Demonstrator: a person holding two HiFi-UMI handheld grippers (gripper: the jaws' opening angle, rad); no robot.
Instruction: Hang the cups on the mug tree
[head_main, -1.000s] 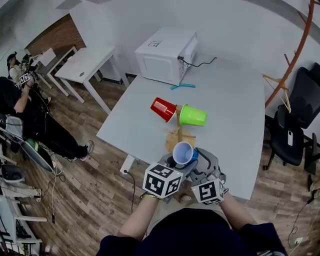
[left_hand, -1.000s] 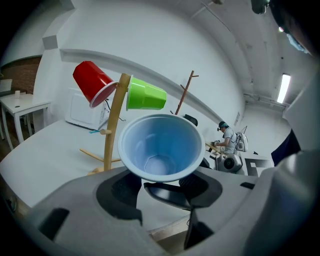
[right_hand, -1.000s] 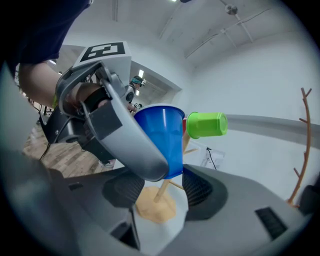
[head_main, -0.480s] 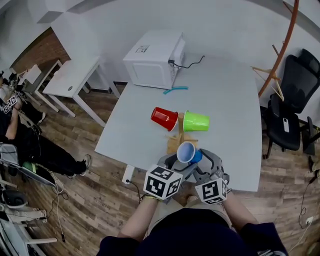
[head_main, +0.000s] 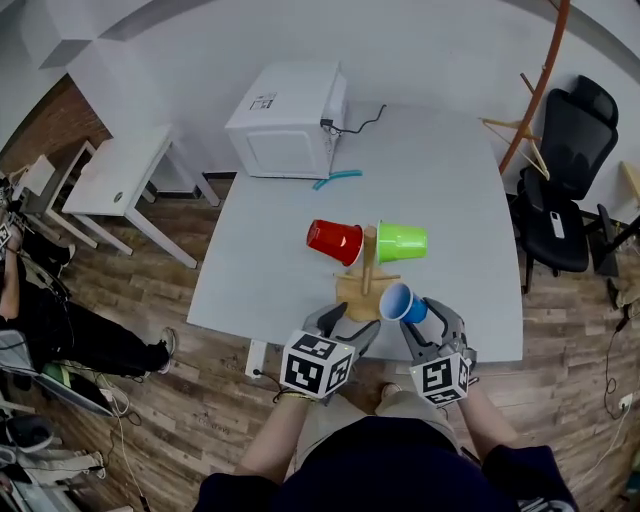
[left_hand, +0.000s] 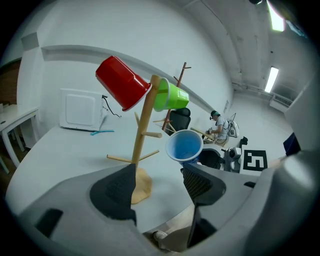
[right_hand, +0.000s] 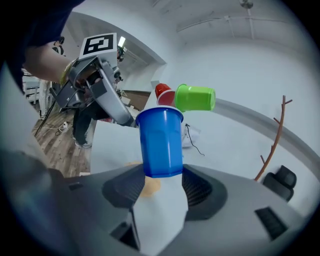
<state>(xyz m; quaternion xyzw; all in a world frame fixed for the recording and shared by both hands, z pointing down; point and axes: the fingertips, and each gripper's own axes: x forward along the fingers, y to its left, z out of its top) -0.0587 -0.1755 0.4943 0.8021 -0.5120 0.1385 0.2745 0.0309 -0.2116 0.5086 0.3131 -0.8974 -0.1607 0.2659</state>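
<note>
Here the right gripper (right_hand: 161, 184) clamps the base of a blue cup (head_main: 403, 302), held just right of the wooden mug tree (head_main: 368, 272); the left gripper (left_hand: 160, 175), whose jaws have just been opening, stands wide with nothing between them; both hover at the near edge of a pale grey table (head_main: 455, 180); a white microwave (head_main: 285, 120) sits at its far corner; a plank floor (head_main: 150, 390) and a black chair (head_main: 560, 170) surround it; a red cup (head_main: 334, 241) and a green cup (head_main: 402, 242) hang tilted on the top pegs.
</note>
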